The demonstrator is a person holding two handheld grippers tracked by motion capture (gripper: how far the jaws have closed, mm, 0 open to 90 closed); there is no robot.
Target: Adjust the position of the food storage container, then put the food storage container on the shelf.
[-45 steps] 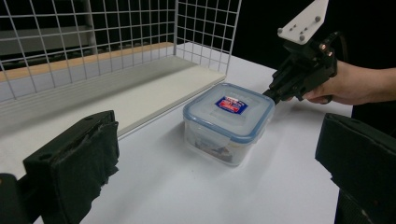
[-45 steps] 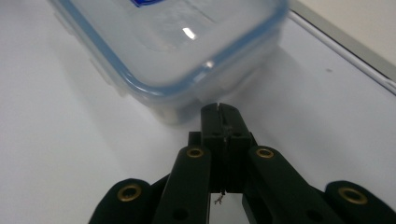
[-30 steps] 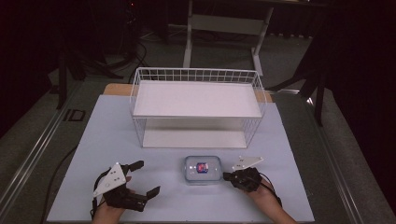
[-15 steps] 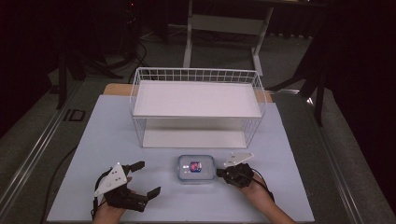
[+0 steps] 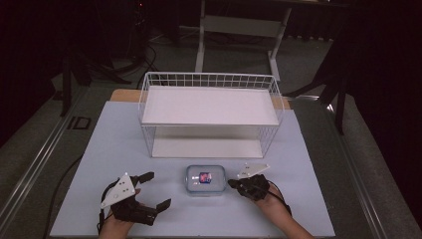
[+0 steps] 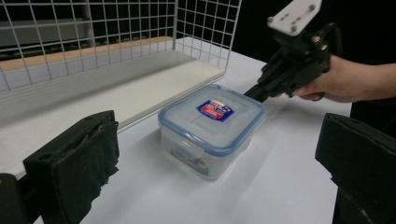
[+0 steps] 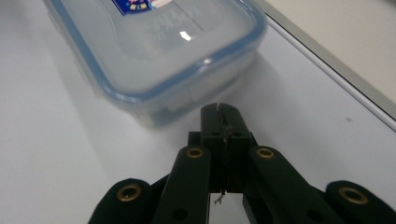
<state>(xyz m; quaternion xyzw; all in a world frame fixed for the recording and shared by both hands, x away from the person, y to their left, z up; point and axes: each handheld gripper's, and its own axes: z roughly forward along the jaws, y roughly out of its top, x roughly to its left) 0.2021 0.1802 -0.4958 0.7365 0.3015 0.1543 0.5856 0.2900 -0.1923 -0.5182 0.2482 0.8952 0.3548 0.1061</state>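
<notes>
Plastic container [image 5: 206,179] with a clear body, a blue-rimmed lid and a small red and blue label sits flat on the white surface [image 5: 308,164], just in front of the white wire rack [image 5: 209,112] and between my two hands. Its lid is on.

My right fingers [image 5: 232,184] are pressed together with nothing between them. Their tip points at the container's right side, low down near the surface. In the right gripper view the two black fingers [image 7: 223,122] meet in a single seam right at the container's near wall, under the lid's rim; whether they touch the plastic or stop just short I cannot tell. In the left gripper view that same gripper [image 6: 254,92] comes in from the right and reaches the far corner of the lid, my hand [image 6: 336,79] wrapped around its body.

My left fingers [image 5: 155,190] are spread wide and hold nothing. They rest to the left of the container, well apart from it, aimed across the surface toward it. In the left gripper view the container [image 6: 212,128] lies in the gap between the two padded fingers [image 6: 77,163], farther off, with the rack's lower shelf [image 6: 116,88] behind it.
</notes>
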